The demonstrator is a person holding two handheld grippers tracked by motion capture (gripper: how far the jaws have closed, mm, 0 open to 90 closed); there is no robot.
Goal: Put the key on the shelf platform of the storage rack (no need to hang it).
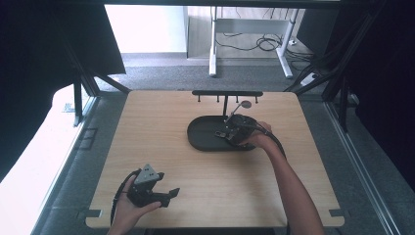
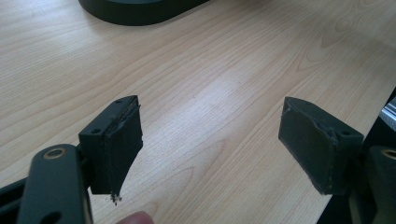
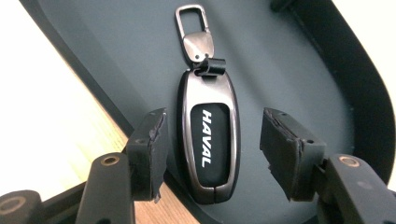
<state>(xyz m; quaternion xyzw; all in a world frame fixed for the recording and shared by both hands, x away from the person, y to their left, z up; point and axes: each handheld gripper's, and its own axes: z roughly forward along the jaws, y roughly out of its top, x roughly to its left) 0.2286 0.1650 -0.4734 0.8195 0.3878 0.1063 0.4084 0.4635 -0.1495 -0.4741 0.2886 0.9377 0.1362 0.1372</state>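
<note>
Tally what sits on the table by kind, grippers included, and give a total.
Dark oval tray: 1
Key fob marked HAVAL with a metal clip, lying in the tray: 1
Black hook rack behind the tray: 1
Hand-held grippers: 2, the left gripper and the right gripper, both open
Total: 5

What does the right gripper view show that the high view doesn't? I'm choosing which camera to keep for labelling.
Right gripper view alone: a car key marked HAVAL, with a metal clip, lying in the tray between the open jaws. High view alone: the whole table, a rack with hooks behind the tray, and the left gripper held low near the table's front edge. Both: the dark oval tray and the right gripper over it.
</note>
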